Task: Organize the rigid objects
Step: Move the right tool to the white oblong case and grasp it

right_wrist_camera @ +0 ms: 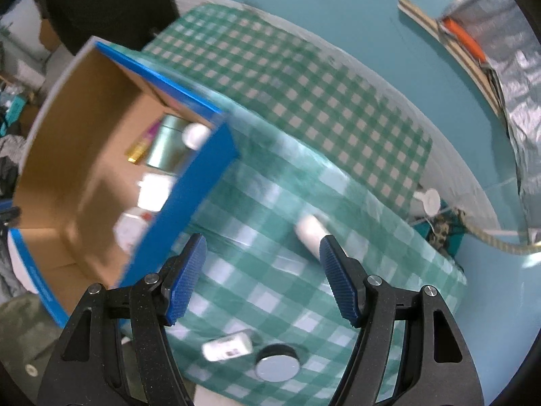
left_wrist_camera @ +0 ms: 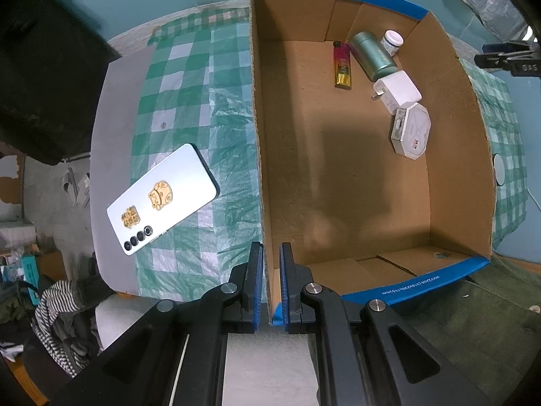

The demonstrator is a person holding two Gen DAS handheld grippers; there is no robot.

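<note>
An open cardboard box (left_wrist_camera: 260, 155) with blue edges sits on a green checked cloth. Inside lie a lighter (left_wrist_camera: 342, 66), a green tin (left_wrist_camera: 372, 55), a white jar (left_wrist_camera: 392, 42), a white charger (left_wrist_camera: 399, 91) and an octagonal white box (left_wrist_camera: 410, 132). My left gripper (left_wrist_camera: 271, 270) is shut on the box's left wall near its front corner. A white phone (left_wrist_camera: 162, 199) lies face down left of the box. My right gripper (right_wrist_camera: 262, 260) is open and empty above the cloth, right of the box (right_wrist_camera: 189, 182). A white cylinder (right_wrist_camera: 309, 231), a small white bottle (right_wrist_camera: 228, 348) and a round disc (right_wrist_camera: 278, 365) lie on the cloth.
The cloth (right_wrist_camera: 287, 101) covers a white table against a teal wall. A dark shape (left_wrist_camera: 44, 77) looms at upper left. Clothes and clutter (left_wrist_camera: 57, 314) sit below the table's left edge. Foil-covered material (right_wrist_camera: 507, 50) stands at right.
</note>
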